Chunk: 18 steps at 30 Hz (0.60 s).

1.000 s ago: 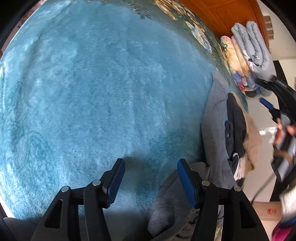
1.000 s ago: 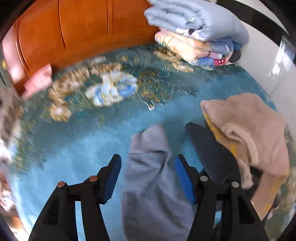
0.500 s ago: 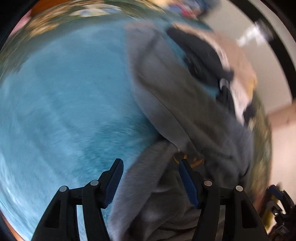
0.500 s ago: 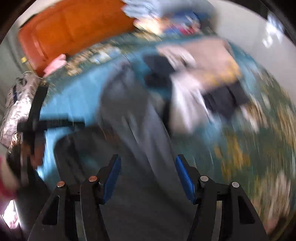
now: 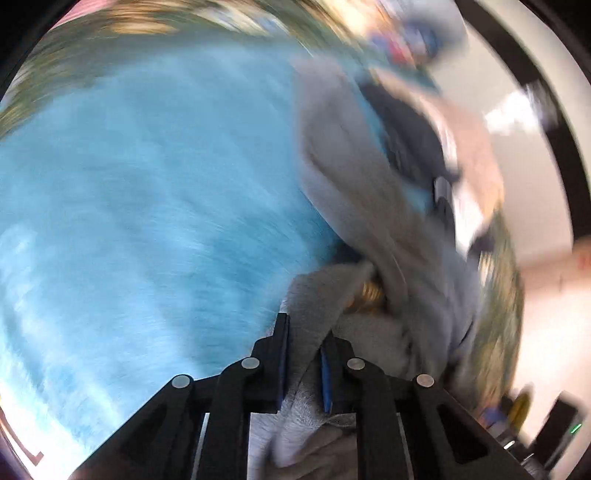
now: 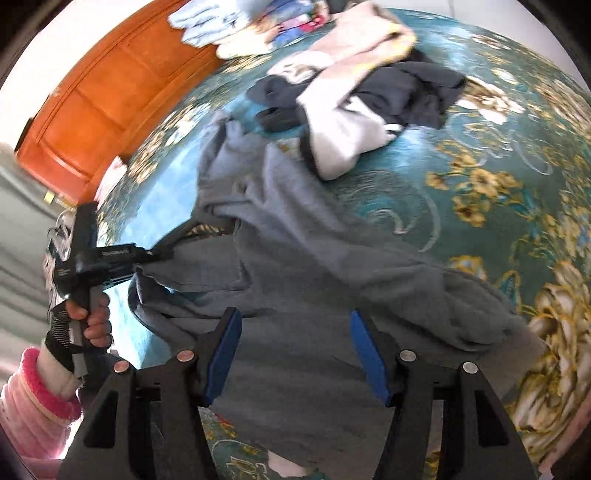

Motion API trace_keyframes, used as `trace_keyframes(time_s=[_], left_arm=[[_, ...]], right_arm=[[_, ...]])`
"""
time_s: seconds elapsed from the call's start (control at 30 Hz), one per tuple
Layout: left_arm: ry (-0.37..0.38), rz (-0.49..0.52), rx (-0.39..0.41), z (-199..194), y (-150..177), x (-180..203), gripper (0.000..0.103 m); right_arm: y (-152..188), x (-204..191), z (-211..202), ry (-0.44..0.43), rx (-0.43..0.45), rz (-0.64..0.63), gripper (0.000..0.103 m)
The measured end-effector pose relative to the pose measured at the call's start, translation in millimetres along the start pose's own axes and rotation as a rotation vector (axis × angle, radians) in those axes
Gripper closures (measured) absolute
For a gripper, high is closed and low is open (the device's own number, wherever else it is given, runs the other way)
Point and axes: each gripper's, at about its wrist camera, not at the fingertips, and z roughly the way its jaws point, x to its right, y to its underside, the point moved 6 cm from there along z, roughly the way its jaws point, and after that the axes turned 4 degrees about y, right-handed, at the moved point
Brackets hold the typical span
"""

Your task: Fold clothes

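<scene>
At nine o'clock in my right wrist view I see a hand [image 6: 90,321] in a pink sleeve [image 6: 35,391], and it holds my left gripper [image 6: 162,253] by the handle. That gripper is squeezed tight on a fold of the gray sweatshirt [image 6: 303,280] at the edge nearest the hand. In my left wrist view the same gripper [image 5: 303,354] sits at six o'clock with gray cloth pinched between its blue pads [image 5: 282,362], and the gray sweatshirt [image 5: 351,192] runs up from there toward one o'clock across the blue carpet [image 5: 147,203]. This view is very blurry, so I cannot make out small things in it. A bit of yellow print [image 5: 371,293] peeks out near the middle, just right of the pinched fold. Moving right in my right wrist view, the sweatshirt lies spread over the middle of the flowery teal carpet [image 6: 480,177]. My right gripper [image 6: 295,350] is at six o'clock, spread wide apart and holding nothing, with the gray cloth showing between its blue pads [image 6: 223,354]. I cannot tell if those pads touch the cloth. At twelve o'clock there is a heap of other clothes [image 6: 369,96], dark, white and tan, near the sweatshirt's far end. At eleven o'clock stands an orange wooden cabinet [image 6: 110,99], with folded blankets [image 6: 229,26] beside it.
</scene>
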Motion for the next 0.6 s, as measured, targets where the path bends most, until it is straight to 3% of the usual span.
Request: trace_keyframes(time_s=[0.1, 0.23, 0.27, 0.37, 0.53, 0.6], left_arm=[[0.008, -0.238, 0.160, -43, -5, -50, 0.088], [0.026, -0.470, 0.063, -34, 7, -97, 0.088], [0.010, -0.478, 0.048, -29, 7, -97, 0.088], [-0.040, -0.411, 0.030, -28, 8, -90, 0.085], [-0.157, -0.155, 0.032, -41, -14, -73, 0.046], [-0.191, -0.028, 0.034, -43, -22, -62, 0.042]], right_arm=[[4, -9, 6, -0.022, -0.007, -0.013, 0.040], [8, -11, 12, -0.023, -0.027, -0.011, 0.041], [9, -11, 13, -0.023, -0.031, -0.010, 0.041], [13, -12, 18, -0.024, -0.046, -0.009, 0.040], [19, -9, 24, -0.019, -0.070, 0.007, 0.040], [21, 0, 26, -0.009, -0.080, 0.034, 0.040]])
